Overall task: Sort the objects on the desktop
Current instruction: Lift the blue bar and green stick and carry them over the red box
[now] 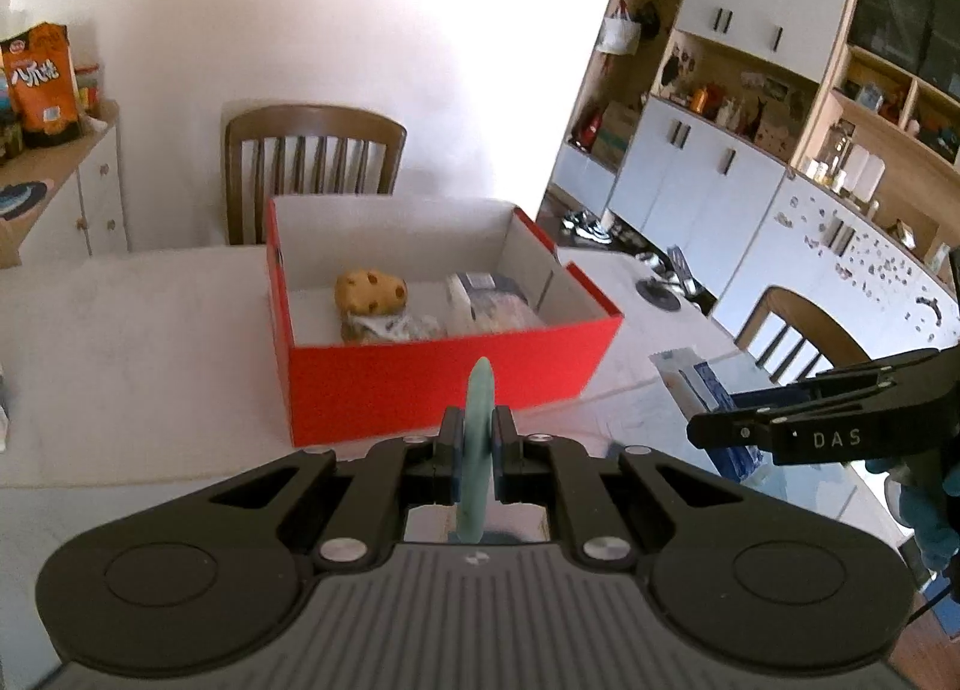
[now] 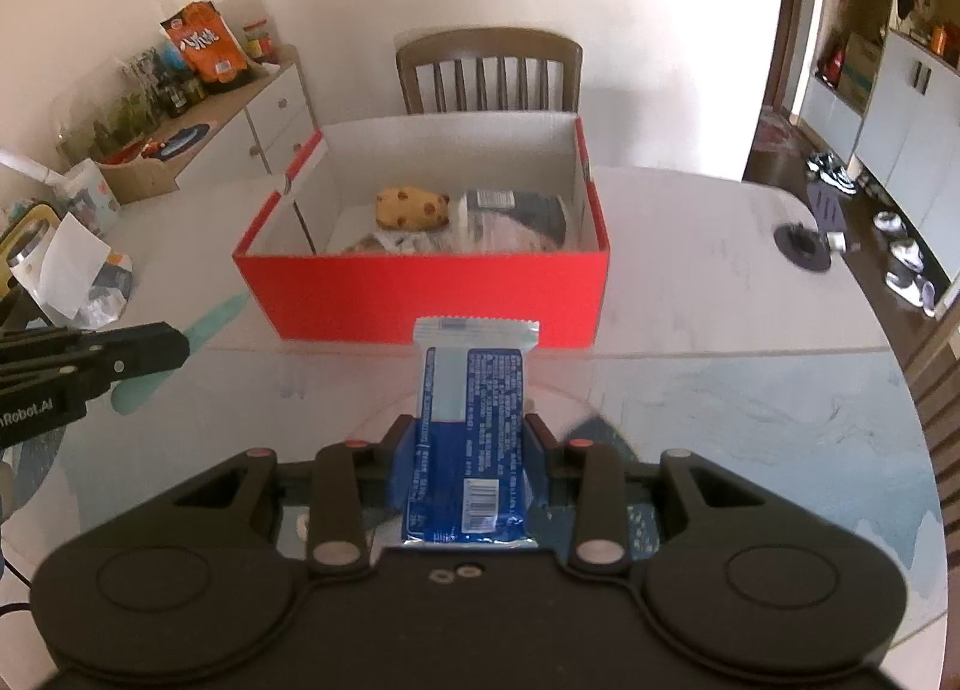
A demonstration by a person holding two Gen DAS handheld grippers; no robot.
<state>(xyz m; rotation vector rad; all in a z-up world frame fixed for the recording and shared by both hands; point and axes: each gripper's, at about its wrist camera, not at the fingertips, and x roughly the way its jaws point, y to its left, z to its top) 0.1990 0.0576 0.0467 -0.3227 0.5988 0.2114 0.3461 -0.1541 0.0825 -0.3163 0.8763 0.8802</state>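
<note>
A red box (image 1: 444, 384) (image 2: 420, 294) with a white inside stands open on the pale table. It holds a yellow spotted cookie-shaped item (image 1: 370, 291) (image 2: 413, 207) and some wrapped packets (image 1: 489, 303). My left gripper (image 1: 477, 429) (image 2: 174, 351) is shut on a thin teal flat piece (image 1: 480, 390) (image 2: 210, 315), held edge-on just short of the box's near wall. My right gripper (image 2: 471, 438) (image 1: 708, 426) is shut on a blue and white snack packet (image 2: 471, 390) (image 1: 696, 384), which points toward the box. Both grippers hang above the table.
A wooden chair (image 1: 312, 150) (image 2: 489, 69) stands behind the box and another chair (image 1: 792, 330) at the right. The left sideboard carries an orange snack bag (image 1: 42, 84) and jars. A black round item (image 2: 801, 243) lies at the far right, papers and bags (image 2: 72, 264) at the left.
</note>
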